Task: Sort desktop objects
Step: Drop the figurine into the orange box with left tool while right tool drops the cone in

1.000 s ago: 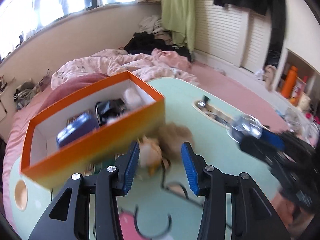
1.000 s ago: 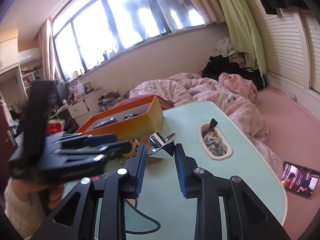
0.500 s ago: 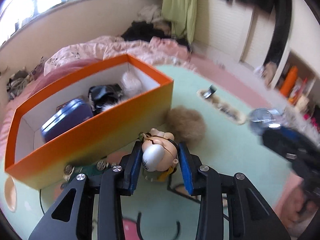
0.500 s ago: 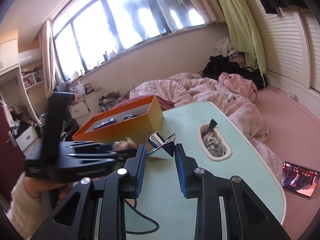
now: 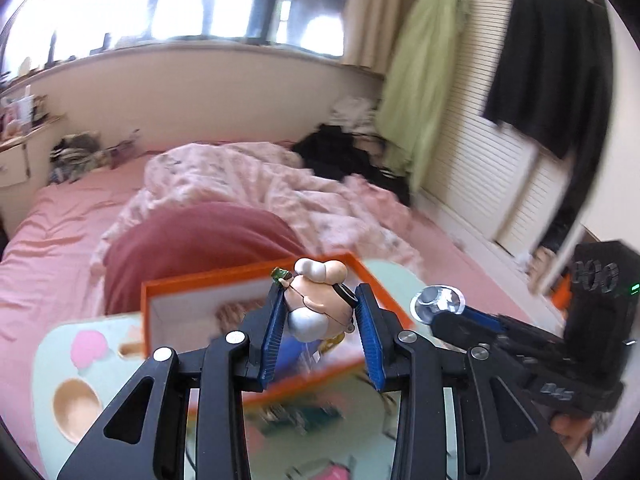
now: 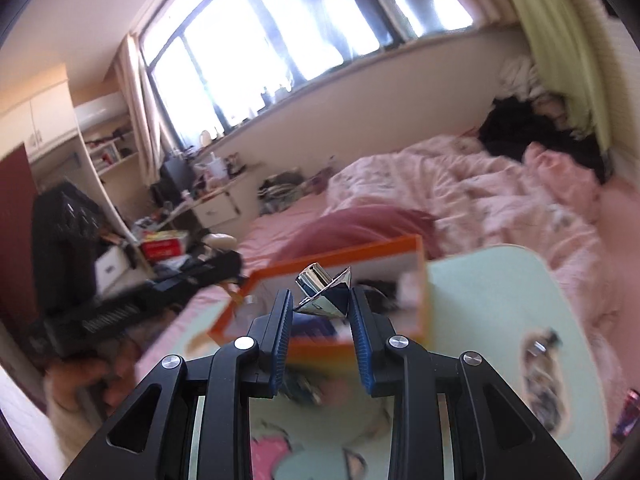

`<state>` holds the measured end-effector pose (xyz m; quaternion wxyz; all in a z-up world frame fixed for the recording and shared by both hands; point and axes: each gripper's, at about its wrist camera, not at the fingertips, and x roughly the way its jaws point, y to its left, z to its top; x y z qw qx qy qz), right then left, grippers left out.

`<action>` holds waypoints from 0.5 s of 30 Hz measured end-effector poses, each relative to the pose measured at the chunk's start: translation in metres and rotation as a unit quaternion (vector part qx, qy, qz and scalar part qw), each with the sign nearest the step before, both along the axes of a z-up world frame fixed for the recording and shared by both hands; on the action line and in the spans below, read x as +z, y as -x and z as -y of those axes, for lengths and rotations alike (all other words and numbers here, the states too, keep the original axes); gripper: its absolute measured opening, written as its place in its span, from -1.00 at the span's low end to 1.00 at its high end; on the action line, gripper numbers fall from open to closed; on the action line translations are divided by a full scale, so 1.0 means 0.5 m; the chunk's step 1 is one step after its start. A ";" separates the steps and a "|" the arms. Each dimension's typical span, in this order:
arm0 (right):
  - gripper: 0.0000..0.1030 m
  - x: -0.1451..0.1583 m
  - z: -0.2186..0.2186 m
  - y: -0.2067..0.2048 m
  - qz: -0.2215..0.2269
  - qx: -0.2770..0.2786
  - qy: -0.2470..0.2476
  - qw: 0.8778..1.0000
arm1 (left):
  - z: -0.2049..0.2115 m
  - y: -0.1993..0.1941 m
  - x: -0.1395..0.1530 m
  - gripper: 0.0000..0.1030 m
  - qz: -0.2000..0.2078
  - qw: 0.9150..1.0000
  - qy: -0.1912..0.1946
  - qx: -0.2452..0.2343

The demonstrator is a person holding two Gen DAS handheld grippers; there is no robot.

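Left wrist view: your left gripper (image 5: 320, 316) has its blue pads clamped on a small figurine (image 5: 318, 304), centre frame, held in the air in front of the orange box (image 5: 156, 304). Box sits lower centre on the pale green table (image 5: 52, 344); contents blurred. At right of frame your right gripper (image 5: 472, 318) carries a shiny metal piece (image 5: 438, 302).

Right wrist view: your right gripper (image 6: 320, 312) has jaws narrow, gripping the chrome piece (image 6: 326, 292) at centre frame, over the near edge of the orange box (image 6: 416, 248). Your left gripper (image 6: 160, 292) shows mid-left, blurred. Table (image 6: 500, 292) fills lower right.
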<state>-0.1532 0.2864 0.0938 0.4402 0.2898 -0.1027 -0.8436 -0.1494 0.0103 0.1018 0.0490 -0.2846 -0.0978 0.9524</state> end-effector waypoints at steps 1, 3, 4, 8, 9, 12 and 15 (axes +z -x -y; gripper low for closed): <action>-0.46 0.003 0.017 0.020 0.012 0.005 -0.002 1.000 | 0.009 0.018 -0.009 -0.29 0.009 1.000 -0.005 0.005; -0.45 -0.007 0.064 0.065 0.046 0.027 -0.022 0.998 | 0.036 0.058 -0.041 -0.29 0.041 0.999 -0.028 0.019; -0.43 -0.014 0.078 0.081 0.059 0.028 -0.032 0.997 | 0.045 0.070 -0.055 -0.28 0.052 0.997 -0.038 0.032; -0.05 -0.043 0.097 0.114 0.103 0.032 -0.034 0.994 | 0.073 0.061 -0.075 -0.11 0.041 0.996 -0.065 0.056; -0.01 -0.040 0.090 0.110 0.098 0.027 -0.030 0.994 | 0.075 0.039 -0.069 -0.03 0.028 0.996 -0.066 0.060; 0.11 -0.036 0.058 0.058 0.054 0.012 -0.044 0.997 | 0.064 -0.043 -0.048 0.33 -0.002 0.997 -0.043 0.063; 0.37 -0.060 0.026 -0.025 0.024 0.001 -0.088 0.996 | 0.036 -0.111 -0.057 0.53 0.018 0.999 -0.004 0.048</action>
